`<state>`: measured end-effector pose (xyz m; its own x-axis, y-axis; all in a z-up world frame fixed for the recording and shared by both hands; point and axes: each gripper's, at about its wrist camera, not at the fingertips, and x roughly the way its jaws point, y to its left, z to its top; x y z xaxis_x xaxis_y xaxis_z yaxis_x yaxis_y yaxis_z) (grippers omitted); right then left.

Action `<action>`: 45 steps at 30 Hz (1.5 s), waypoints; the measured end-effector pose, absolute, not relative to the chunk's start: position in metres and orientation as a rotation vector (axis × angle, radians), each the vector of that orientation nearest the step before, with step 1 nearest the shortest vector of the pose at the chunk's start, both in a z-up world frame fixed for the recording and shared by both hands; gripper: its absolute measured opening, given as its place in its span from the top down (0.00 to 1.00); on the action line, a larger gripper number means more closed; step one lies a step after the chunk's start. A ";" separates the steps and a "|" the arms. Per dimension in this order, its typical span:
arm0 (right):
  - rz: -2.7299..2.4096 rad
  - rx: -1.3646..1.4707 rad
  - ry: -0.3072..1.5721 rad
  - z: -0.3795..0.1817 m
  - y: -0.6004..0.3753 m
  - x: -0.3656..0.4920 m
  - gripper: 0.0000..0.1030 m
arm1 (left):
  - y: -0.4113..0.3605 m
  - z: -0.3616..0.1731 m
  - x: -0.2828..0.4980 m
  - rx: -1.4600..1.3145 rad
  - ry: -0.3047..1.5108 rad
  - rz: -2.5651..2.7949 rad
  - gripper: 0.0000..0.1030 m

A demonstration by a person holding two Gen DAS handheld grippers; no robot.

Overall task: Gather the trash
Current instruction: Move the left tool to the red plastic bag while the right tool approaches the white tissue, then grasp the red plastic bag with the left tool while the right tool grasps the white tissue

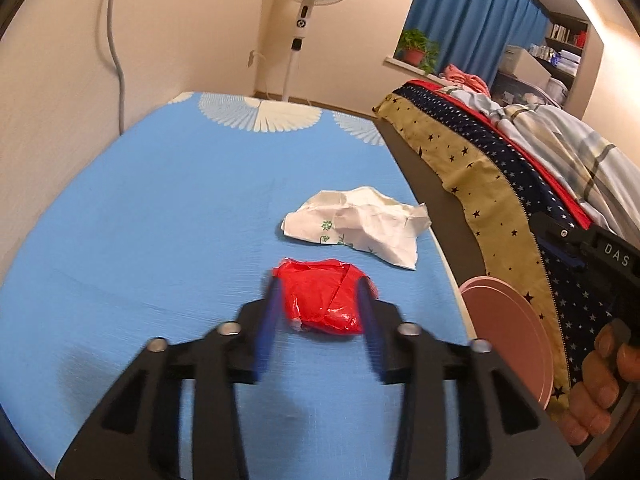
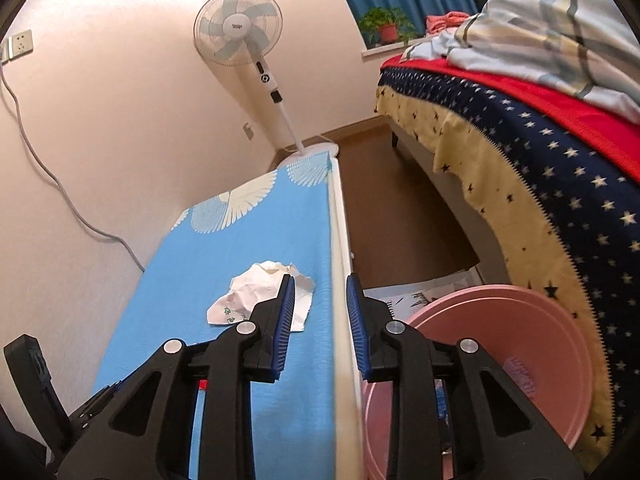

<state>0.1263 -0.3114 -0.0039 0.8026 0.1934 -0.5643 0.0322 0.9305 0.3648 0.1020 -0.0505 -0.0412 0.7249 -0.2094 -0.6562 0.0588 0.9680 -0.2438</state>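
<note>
A crumpled red plastic wrapper (image 1: 320, 304) lies on the blue-clothed table (image 1: 160, 220). My left gripper (image 1: 319, 292) is open, its blue pads standing at either side of the wrapper. Just beyond lies a crumpled white paper (image 1: 356, 220) with small green print. In the right wrist view my right gripper (image 2: 321, 290) is open with nothing between its fingers; it hovers over the table's right edge (image 2: 340, 280), with the white paper (image 2: 252, 292) behind its left finger. A pink basin (image 2: 500, 360) sits on the floor below the right finger.
A bed with a star-patterned cover (image 2: 560, 200) runs along the right, with a narrow strip of brown floor (image 2: 400, 208) between it and the table. A standing fan (image 2: 240, 36) is beyond the table's far end. A hand (image 1: 600, 384) shows at the right.
</note>
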 end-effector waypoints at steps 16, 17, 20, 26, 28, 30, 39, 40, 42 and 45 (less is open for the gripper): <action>0.132 0.353 0.707 -0.036 -0.284 0.180 0.61 | -0.074 -0.076 0.137 -0.133 0.876 -0.108 0.18; 0.131 0.352 0.714 -0.039 -0.283 0.185 0.61 | -0.073 -0.077 0.139 -0.132 0.883 -0.102 0.18; 0.135 0.354 0.730 -0.045 -0.282 0.196 0.59 | -0.070 -0.079 0.142 -0.141 0.892 -0.085 0.19; 0.150 0.342 0.762 -0.056 -0.274 0.218 0.59 | -0.060 -0.076 0.146 -0.161 0.887 -0.055 0.35; 0.159 0.337 0.771 -0.060 -0.272 0.223 0.59 | -0.055 -0.075 0.148 -0.173 0.884 -0.044 0.39; 0.171 0.324 0.783 -0.063 -0.268 0.227 0.59 | -0.051 -0.074 0.148 -0.183 0.878 -0.033 0.41; 0.188 0.284 0.798 -0.068 -0.260 0.225 0.82 | -0.046 -0.068 0.148 -0.200 0.858 -0.037 0.54; 0.189 0.281 0.795 -0.067 -0.260 0.224 0.87 | -0.047 -0.066 0.147 -0.198 0.850 -0.039 0.59; 0.195 0.280 0.788 -0.065 -0.260 0.221 0.96 | -0.048 -0.061 0.146 -0.184 0.834 -0.047 0.66; 0.210 0.278 0.773 -0.059 -0.258 0.214 0.98 | -0.049 -0.059 0.145 -0.176 0.828 -0.057 0.72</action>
<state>0.2141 -0.2584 -0.0586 0.6980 0.2869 -0.6561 -0.0847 0.9429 0.3222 0.1445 -0.0494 -0.0592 0.6760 -0.1188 -0.7273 -0.0182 0.9839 -0.1777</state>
